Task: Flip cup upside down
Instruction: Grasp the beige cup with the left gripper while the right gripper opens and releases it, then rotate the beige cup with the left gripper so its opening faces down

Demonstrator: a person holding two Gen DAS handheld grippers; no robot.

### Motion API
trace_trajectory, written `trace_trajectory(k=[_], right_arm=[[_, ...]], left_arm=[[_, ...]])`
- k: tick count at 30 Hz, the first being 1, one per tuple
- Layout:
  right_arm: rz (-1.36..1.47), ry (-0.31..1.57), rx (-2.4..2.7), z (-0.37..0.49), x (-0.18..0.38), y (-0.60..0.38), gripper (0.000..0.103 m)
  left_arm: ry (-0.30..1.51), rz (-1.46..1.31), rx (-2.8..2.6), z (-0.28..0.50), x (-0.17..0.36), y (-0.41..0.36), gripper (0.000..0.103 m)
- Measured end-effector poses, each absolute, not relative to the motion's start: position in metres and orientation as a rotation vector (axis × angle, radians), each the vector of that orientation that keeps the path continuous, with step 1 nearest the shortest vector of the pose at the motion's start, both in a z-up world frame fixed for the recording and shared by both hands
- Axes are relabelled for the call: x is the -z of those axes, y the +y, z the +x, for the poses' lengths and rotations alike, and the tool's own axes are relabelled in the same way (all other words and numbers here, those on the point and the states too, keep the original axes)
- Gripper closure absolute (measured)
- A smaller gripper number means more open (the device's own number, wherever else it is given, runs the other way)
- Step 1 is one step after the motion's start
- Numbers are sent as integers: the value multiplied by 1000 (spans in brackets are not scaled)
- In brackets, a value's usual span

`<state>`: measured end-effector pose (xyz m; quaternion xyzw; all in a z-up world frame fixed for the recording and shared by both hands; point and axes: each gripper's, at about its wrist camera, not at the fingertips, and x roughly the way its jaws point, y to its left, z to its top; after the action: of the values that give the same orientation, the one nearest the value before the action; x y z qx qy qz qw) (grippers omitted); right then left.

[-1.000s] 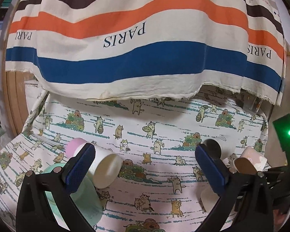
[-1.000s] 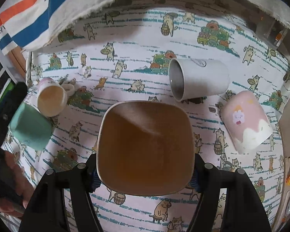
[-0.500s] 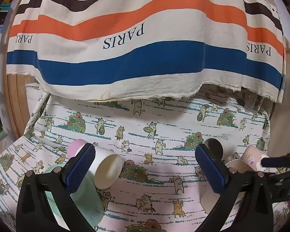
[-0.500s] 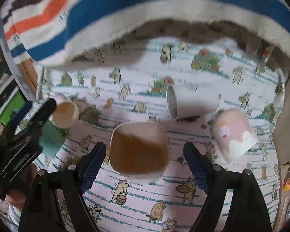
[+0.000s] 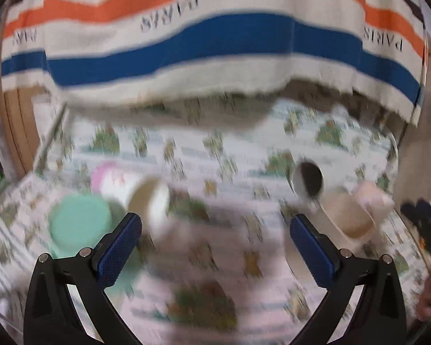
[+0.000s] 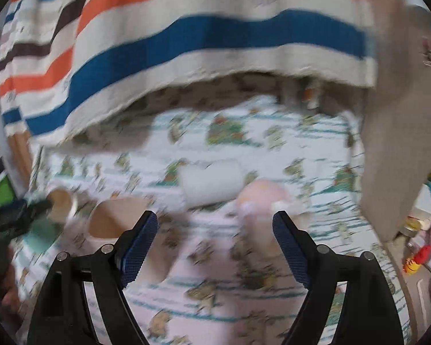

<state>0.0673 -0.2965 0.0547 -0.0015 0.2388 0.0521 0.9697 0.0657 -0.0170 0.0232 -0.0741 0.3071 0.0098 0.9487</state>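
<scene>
Both views are blurred by motion. A square beige cup [image 6: 112,221] stands mouth up on the cat-print cloth [image 6: 215,293], just left of my right gripper [image 6: 214,240], which is open and empty. The same cup shows at the right in the left wrist view [image 5: 344,218]. My left gripper [image 5: 215,247] is open and empty above the cloth. A pink-and-white cup [image 5: 135,189] lies on its side ahead of its left finger.
A white cup [image 6: 211,181] lies on its side, with a pink cup [image 6: 261,198] beside it. A mint-green cup [image 5: 79,221] sits at the left. A striped cloth [image 5: 215,43] hangs over the far edge. A brown panel [image 6: 399,143] stands at the right.
My right gripper let go of the square cup, opened, and drew back from it; the cup now stands on the cloth. My left gripper rose and pulled back.
</scene>
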Motion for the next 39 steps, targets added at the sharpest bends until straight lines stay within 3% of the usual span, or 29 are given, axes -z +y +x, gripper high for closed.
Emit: trace_trajectory(k=[7,9,12,25,34,37,38,39], right_arm=[[62,415,-68,75,-42,-323,19],[84,433,-75,76,-39,-327,19],[110,438,-82,77,-35,-330,19],[108,435,-50,72,-37,-335,19],[120,445,-36,73,-36,-339,19],[119,449,-40,73,-36,-339,19],[119,454,-44,74,-35,-339,19],[121,457,-47,74,-35,-339,19]], left_arm=[[839,-150,85,54,14,-81,2],[911,-139,120,60,29,-101,14],[1002,-177,125,73,46,-120,14],[859,-58,-13,99,46,-155,14],[916,-75,-42,123,57,-169,14],[929,-88,-39,125,58,-168,23],[921,-93,-27,123,56,-167,33],[916,-102,-9,123,55,-166,33]])
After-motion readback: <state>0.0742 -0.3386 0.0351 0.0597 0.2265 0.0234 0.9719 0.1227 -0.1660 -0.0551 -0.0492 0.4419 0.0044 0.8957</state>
